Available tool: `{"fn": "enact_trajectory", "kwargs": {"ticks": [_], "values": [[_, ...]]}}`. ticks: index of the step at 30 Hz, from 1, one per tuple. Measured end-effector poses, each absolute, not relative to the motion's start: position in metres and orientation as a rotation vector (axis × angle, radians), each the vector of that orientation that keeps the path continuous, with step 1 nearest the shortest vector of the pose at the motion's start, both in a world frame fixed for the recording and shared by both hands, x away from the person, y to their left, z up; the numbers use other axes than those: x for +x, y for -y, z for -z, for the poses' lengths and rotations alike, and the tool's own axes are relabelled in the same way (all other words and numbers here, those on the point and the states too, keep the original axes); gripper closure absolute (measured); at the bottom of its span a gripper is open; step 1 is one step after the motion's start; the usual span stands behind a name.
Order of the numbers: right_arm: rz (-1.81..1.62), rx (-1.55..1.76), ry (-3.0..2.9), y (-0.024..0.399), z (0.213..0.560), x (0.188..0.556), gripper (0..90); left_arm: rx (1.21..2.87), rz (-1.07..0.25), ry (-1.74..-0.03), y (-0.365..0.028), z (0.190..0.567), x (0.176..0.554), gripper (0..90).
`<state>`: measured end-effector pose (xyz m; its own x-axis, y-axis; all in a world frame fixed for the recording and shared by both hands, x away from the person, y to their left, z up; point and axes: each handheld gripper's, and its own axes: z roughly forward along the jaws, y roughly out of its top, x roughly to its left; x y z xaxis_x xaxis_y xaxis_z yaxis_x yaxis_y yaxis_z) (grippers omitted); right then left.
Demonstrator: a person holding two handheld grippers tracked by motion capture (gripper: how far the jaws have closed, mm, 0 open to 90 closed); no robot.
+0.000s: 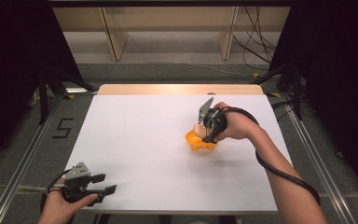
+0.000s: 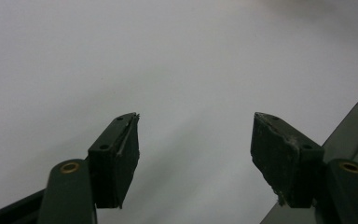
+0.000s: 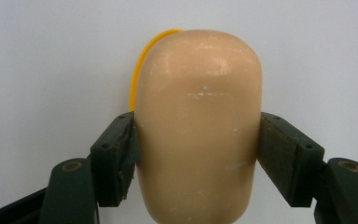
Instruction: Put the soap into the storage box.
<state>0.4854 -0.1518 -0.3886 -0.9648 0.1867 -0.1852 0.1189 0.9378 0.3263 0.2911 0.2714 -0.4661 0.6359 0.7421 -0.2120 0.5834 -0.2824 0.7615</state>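
Note:
A smooth beige rounded body [image 3: 198, 121] sits between the jaws of my right gripper [image 3: 197, 122], and both pads press on its sides. An orange piece [image 3: 142, 65] peeks out behind its upper left edge. In the high view the right gripper [image 1: 208, 132] points down at the table's right middle. There the beige body [image 1: 197, 128] rests against an orange part [image 1: 196, 141] on the white table [image 1: 140, 140]. My left gripper [image 1: 108, 183] lies near the front left corner, open. Its jaws [image 2: 196, 116] stand wide apart over bare white surface, nothing between them.
The table's front edge [image 2: 349, 126] runs just right of the left gripper. A wooden strip [image 1: 177, 88] borders the far side. Metal rails [image 1: 23, 163] flank the table on the floor, with black cables [image 1: 256, 42] and shelf legs [image 1: 114, 42] beyond.

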Motion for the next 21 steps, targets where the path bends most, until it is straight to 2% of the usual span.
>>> {"fn": "enact_trajectory", "kwargs": {"ticks": [21], "values": [[-0.452,0.23,-2.893,0.1484,0.3964,0.4906,33.8,1.99,-0.229,-1.04,-0.2722,0.4654,0.2909,32.3]]}}
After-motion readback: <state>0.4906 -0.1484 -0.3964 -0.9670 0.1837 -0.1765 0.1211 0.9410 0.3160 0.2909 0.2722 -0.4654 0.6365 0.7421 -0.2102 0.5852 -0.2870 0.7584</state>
